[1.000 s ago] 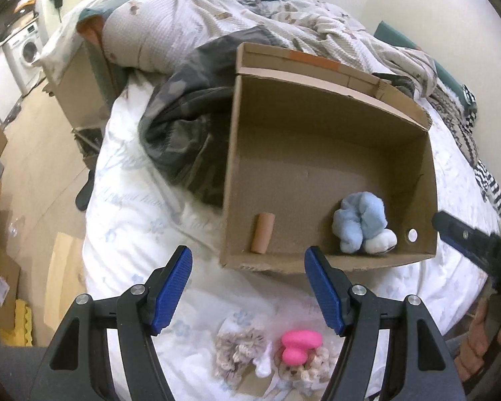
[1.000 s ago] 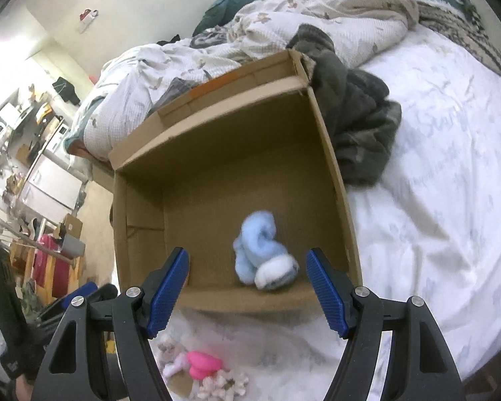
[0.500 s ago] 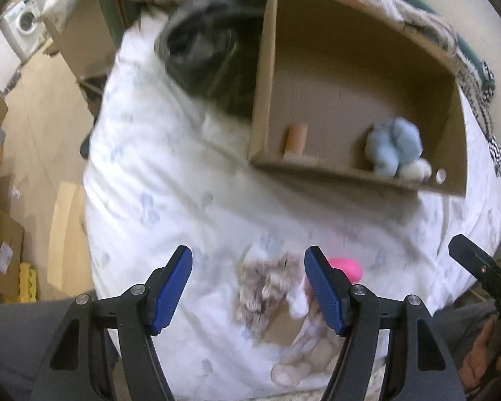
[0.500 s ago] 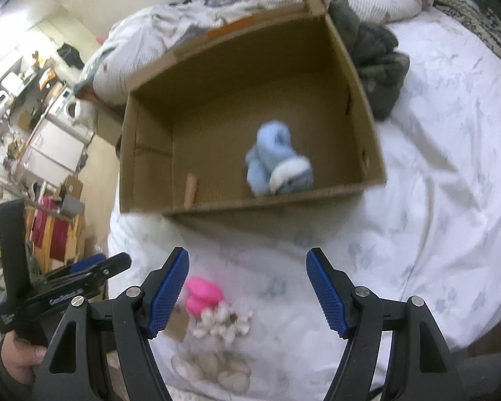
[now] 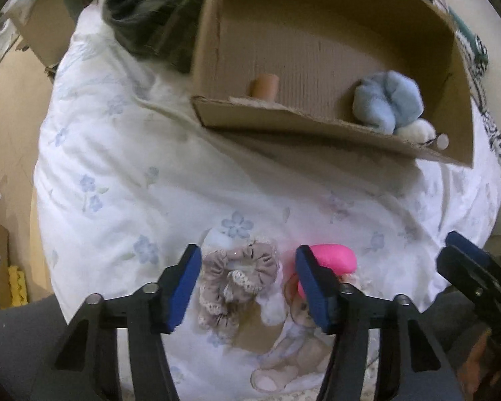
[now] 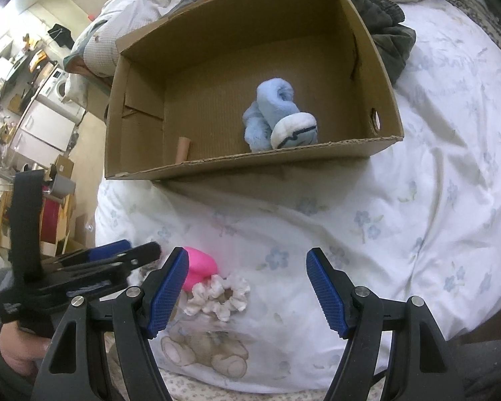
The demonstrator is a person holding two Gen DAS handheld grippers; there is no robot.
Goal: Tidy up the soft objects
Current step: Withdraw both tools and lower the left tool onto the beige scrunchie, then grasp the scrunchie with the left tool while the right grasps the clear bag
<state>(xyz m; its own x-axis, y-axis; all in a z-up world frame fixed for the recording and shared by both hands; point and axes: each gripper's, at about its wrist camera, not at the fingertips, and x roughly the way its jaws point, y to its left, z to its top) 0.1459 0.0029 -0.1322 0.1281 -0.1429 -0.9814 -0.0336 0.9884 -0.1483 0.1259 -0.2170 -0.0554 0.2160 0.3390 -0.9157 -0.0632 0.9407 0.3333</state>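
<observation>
My left hand-held gripper (image 5: 247, 284) astride beige scrunchie (image 5: 237, 267) on bed (image 5: 123, 173), jaws just narrowing, pads not yet pressing, right hand-held gripper (image 6: 247, 287) released, pink toy (image 5: 334, 257) beside.

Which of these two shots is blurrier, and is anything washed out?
Left wrist view: soft motion smear over the cardboard box and blue plush toy. Right wrist view: crisp, but glare bleaches the far-left room; fisheye bends the box's edges in both.

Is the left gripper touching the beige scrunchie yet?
Apart. The left wrist view shows the left gripper, jaws just closing, with bedding visible between each pad and the beige scrunchie.
</observation>
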